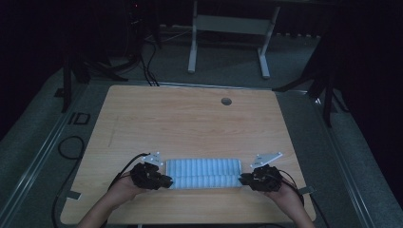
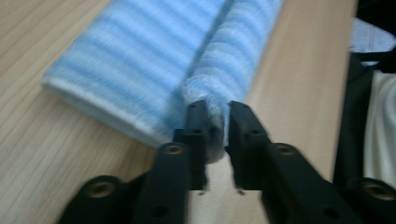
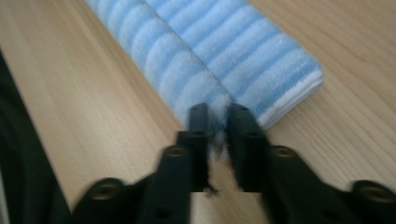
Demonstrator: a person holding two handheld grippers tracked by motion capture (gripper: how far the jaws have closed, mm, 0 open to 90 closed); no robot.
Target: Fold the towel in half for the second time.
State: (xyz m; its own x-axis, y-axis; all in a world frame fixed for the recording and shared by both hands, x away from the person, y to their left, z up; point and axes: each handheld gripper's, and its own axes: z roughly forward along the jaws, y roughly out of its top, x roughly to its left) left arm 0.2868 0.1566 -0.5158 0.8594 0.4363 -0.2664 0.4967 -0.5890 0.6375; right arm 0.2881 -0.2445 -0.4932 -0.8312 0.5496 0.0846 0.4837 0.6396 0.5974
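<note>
On the counter (image 1: pixel 190 118), near its front edge, lies a blue-striped towel (image 1: pixel 204 169), a long flat band with its near long edge turned over into a roll. In the high view, the left hand-held gripper (image 1: pixel 167 180) meets the left end of that roll and the right hand-held gripper (image 1: pixel 242 179) meets the right end; the person's hands come in behind them. The rest of the counter beyond the towel is bare apart from a cable hole (image 1: pixel 226 101) far behind the towel.

In the left gripper view, the left hand-held gripper (image 2: pixel 215 122) has its jaws nearly closed, pinching the end of the towel (image 2: pixel 140 56) roll; the flat folded part lies beside the roll, touching it.

In the right gripper view, the right hand-held gripper (image 3: pixel 217 123) stands the same way, jaws narrowed onto the opposite roll end of the towel (image 3: pixel 224 51), with stray fibres between them.

Judgement: the towel is already folded to a band and about one turn is rolled. Remaining: roll the free flat width onward, away from the person, keeping both ends level, then release.
</note>
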